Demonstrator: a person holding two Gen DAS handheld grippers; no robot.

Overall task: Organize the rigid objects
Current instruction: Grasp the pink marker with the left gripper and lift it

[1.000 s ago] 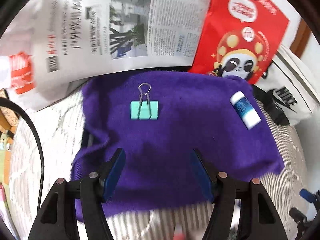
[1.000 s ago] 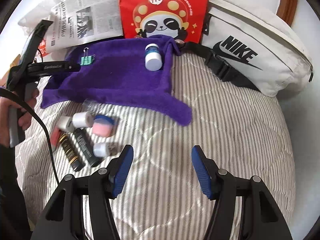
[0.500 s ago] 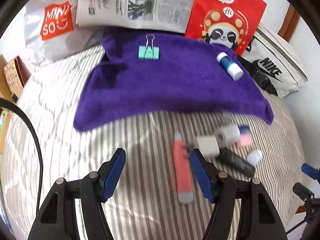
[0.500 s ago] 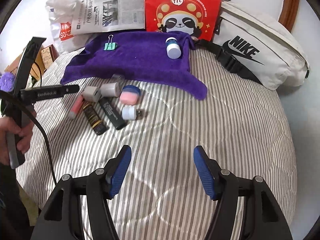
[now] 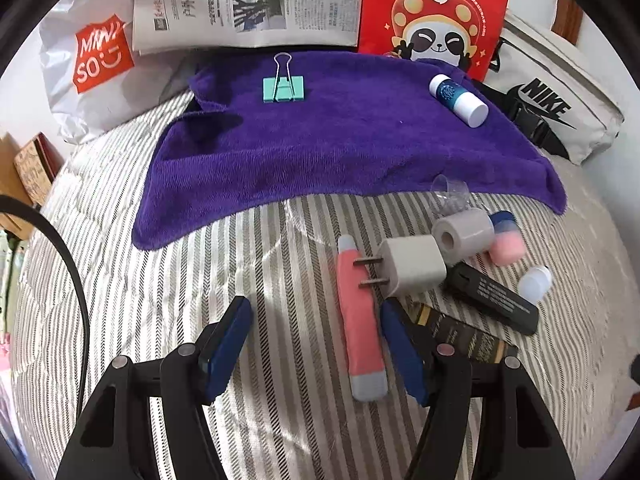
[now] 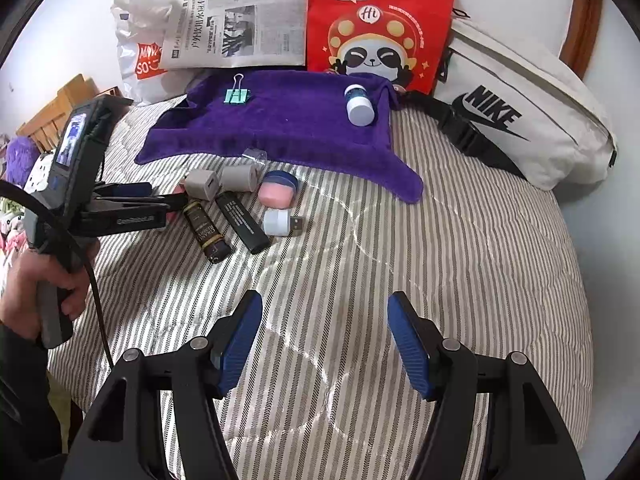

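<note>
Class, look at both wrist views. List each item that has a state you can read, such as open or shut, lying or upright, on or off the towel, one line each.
left gripper: open, holding nothing.
right gripper: open, holding nothing.
binder clip: clamp closed, flat on purple towel.
blue-and-white bottle: capped, lying on the towel.
pink tube: lying off the towel, between the left fingers.
charger plug: unplugged, prongs bare.
white USB light: unplugged.

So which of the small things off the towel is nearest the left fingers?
The pink tube with the grey cap. It alone lies between the open left gripper's fingers; the charger plug and dark tubes sit farther right.
</note>
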